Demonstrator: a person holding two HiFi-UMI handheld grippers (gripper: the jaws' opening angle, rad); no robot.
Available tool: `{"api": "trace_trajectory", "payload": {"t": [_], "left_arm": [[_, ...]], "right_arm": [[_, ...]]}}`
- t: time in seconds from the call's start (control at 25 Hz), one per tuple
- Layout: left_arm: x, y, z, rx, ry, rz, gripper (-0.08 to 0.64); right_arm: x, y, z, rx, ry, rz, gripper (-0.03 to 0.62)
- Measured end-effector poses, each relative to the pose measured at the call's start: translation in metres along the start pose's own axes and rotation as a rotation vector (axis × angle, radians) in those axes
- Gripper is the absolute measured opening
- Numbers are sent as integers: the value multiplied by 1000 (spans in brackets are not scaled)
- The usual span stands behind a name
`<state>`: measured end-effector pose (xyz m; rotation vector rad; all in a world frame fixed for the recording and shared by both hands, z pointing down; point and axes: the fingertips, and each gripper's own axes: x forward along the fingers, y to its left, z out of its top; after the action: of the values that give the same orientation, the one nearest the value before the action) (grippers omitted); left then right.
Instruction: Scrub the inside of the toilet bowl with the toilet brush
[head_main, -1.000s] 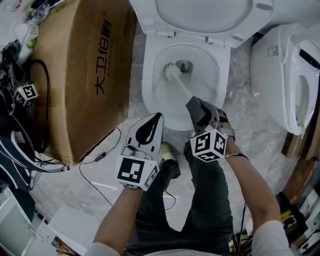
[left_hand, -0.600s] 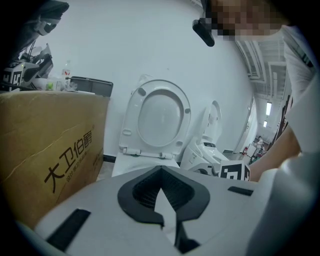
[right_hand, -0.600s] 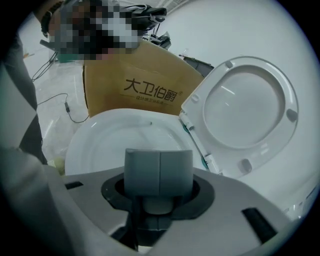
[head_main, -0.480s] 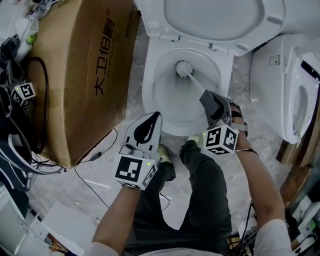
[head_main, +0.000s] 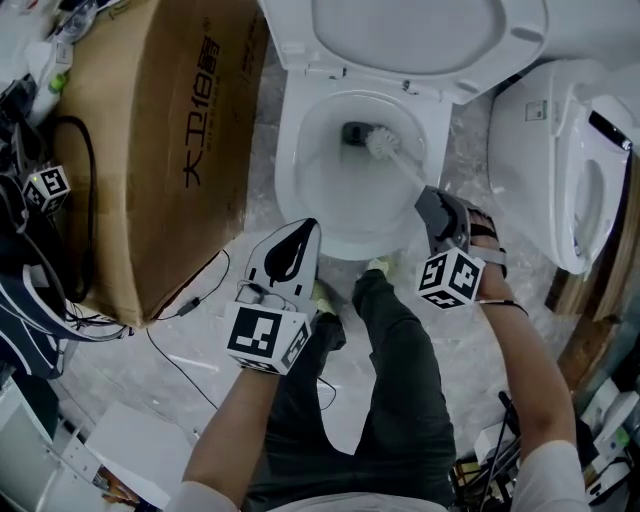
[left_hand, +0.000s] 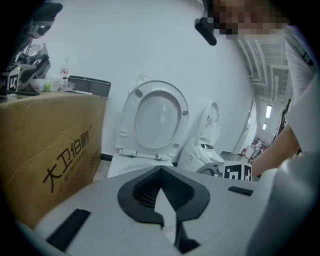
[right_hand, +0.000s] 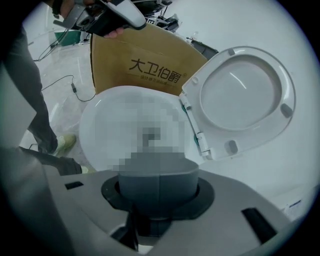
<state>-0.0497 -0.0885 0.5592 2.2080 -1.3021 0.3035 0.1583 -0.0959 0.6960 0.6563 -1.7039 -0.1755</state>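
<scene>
The white toilet bowl (head_main: 288, 160) stands open at the top of the head view, its lid (head_main: 400, 30) tipped back. Inside it, near the drain at the back, sits the white head of the toilet brush (head_main: 381, 143). Its thin handle (head_main: 410, 172) slants down-right into my right gripper (head_main: 432, 203), which is shut on it just over the bowl's right front rim. My left gripper (head_main: 305, 235) is shut and holds nothing, hovering outside the bowl by its left front. In the right gripper view the bowl (right_hand: 97, 117) lies ahead, its inside hidden by a mosaic patch.
A large cardboard box (head_main: 150, 150) stands close against the toilet's left side. A second white toilet (head_main: 560, 160) stands at the right. Thin cables (head_main: 185, 310) trail over the marbled floor, with more clutter at far left. The person's legs and a shoe (head_main: 325, 298) are before the bowl.
The brush head has swept from the bowl's back left across to its back right. My right gripper moved right and slightly up with the handle. The left gripper has barely shifted.
</scene>
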Motion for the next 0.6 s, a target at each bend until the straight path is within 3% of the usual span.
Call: {"api": "trace_trajectory", "payload": {"t": [0.28, 0.6], "left_arm": [[-15, -9, 5, -2, 9, -12, 6], [-27, 2, 7, -3, 5, 2, 6]], "right_arm": [[-27, 37, -4, -6, 40, 68, 156], [-43, 85, 26, 95, 7, 157, 156]]}}
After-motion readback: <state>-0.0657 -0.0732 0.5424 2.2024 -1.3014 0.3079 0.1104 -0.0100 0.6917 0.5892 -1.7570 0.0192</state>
